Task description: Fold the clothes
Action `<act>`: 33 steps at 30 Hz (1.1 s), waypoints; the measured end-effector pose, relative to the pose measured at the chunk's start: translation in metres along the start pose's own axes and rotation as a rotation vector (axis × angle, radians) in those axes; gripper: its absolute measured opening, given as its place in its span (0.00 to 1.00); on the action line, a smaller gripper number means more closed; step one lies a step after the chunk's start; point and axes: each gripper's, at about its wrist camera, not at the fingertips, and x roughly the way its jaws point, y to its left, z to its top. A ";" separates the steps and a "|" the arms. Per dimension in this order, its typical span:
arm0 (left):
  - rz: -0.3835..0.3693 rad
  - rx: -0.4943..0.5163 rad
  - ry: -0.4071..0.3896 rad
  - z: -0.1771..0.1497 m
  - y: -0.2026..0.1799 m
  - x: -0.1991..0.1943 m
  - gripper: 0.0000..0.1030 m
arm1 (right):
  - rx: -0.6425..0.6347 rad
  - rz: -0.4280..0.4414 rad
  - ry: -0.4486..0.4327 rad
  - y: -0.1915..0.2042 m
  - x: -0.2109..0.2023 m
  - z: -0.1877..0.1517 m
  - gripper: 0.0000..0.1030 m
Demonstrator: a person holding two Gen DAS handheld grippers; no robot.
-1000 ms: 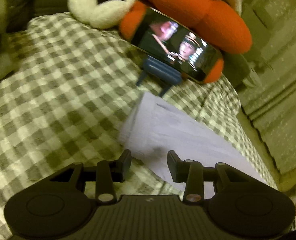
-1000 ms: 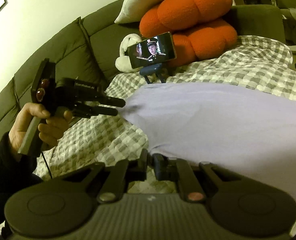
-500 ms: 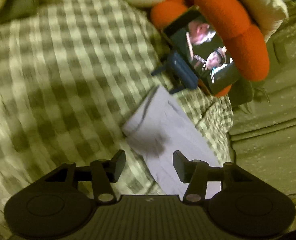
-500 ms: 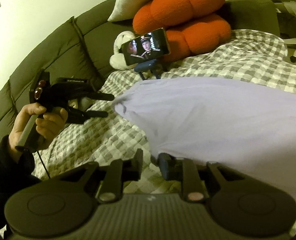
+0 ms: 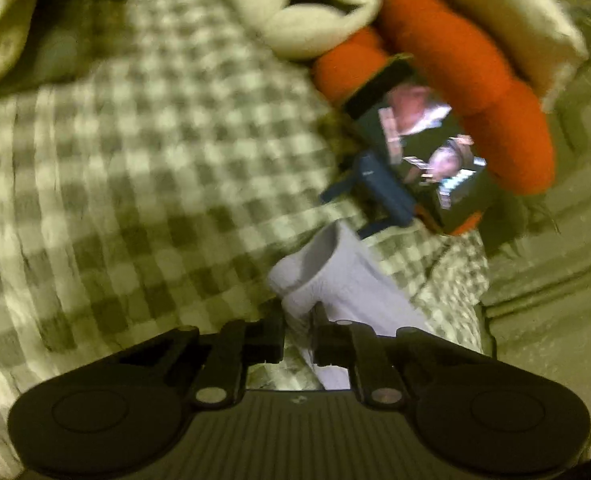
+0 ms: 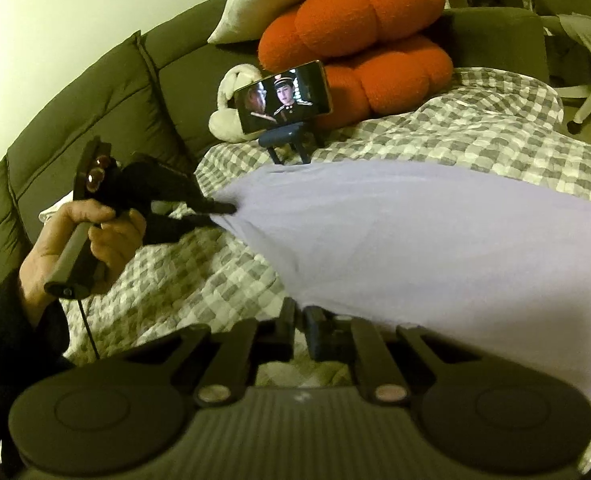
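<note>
Now both grippers are pinching the garment [image 6: 435, 240] — the left gripper [image 6: 223, 216] is clamping a far corner with narrow jaws, and the right gripper [image 6: 300, 322] is gripping the near edge. It is lying spread over the blanket [image 6: 475, 132] near a phone [image 6: 283, 98].

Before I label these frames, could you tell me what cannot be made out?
- Lavender garment: type unclear; the right wrist view's right edge cuts it off.
- Left wrist view: motion blur smears the phone screen.
- Right tongs: the pinched fabric edge hides the fingertip contact.
</note>
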 end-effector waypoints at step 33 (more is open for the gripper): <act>0.109 0.303 0.020 -0.008 -0.025 0.010 0.16 | -0.063 -0.016 0.069 0.008 0.003 -0.003 0.07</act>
